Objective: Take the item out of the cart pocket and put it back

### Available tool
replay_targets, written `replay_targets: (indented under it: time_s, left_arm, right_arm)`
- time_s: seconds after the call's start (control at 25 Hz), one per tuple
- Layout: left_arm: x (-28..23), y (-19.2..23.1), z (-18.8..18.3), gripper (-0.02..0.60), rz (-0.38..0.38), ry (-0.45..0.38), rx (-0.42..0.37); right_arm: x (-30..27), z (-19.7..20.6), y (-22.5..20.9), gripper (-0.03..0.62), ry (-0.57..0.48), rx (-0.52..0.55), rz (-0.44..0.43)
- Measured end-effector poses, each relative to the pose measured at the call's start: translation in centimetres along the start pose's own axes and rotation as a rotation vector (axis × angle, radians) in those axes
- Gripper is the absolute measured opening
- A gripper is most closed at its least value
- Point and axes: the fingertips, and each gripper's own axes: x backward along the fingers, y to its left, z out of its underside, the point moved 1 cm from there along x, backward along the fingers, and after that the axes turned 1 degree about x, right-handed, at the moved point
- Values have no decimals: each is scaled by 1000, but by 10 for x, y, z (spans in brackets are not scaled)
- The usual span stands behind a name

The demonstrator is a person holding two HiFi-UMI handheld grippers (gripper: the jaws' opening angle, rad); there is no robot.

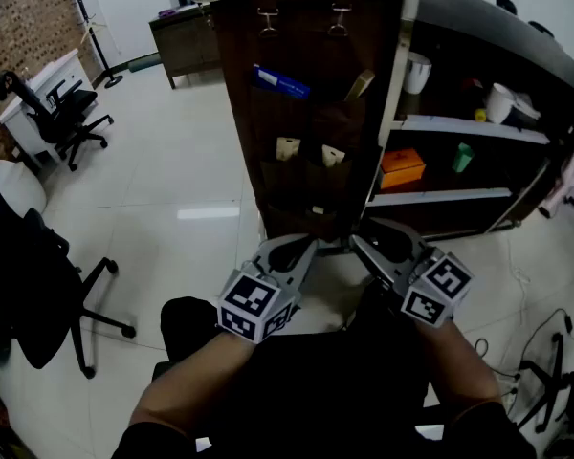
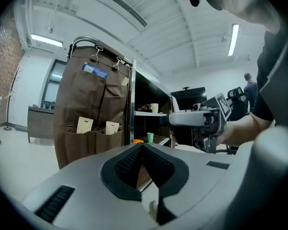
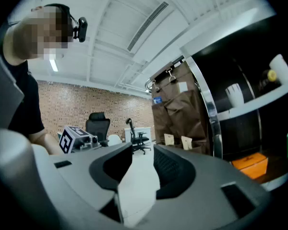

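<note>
The left claw (image 1: 301,247) has its pads pressed together at the tips and carries nothing. The right claw (image 1: 365,244) stands wide apart, with bare floor showing through the gap and nothing in it. The two hang side by side, apart from each other, just short of the lower edge of the brown pocket organizer (image 1: 306,113) ahead of them, without touching it. Up and ahead of both claws, a pale card (image 1: 287,148) and a second pale card (image 1: 333,155) stick out of the lower pockets. Higher still, a blue packet (image 1: 280,81) sits in an upper pocket. Beyond the right claw, the cart's chrome post (image 1: 392,75) edges the organizer, with shelves past it. Left of the left claw the floor (image 1: 191,180) lies open as far as an office chair (image 1: 29,285).
</note>
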Motion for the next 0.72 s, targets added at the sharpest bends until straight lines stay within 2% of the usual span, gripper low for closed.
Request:
replay_targets:
  time_s: [0.2, 0.4, 0.56, 0.72]
  left_arm:
    - [-1, 13, -5, 0, -21, -11, 16]
    - [-4, 10, -4, 0, -7, -11, 30]
    - [-5, 7, -5, 0, 5, -11, 39]
    - [-7, 7, -6, 0, 11, -16, 48]
  right_arm:
    - [-38, -51, -17, 160, 56, 217, 56]
    - [-73, -87, -38, 158, 41, 256, 72]
    - [-100, -77, -76, 158, 95, 306, 153]
    - [-128, -37, -122, 158, 232, 289, 194]
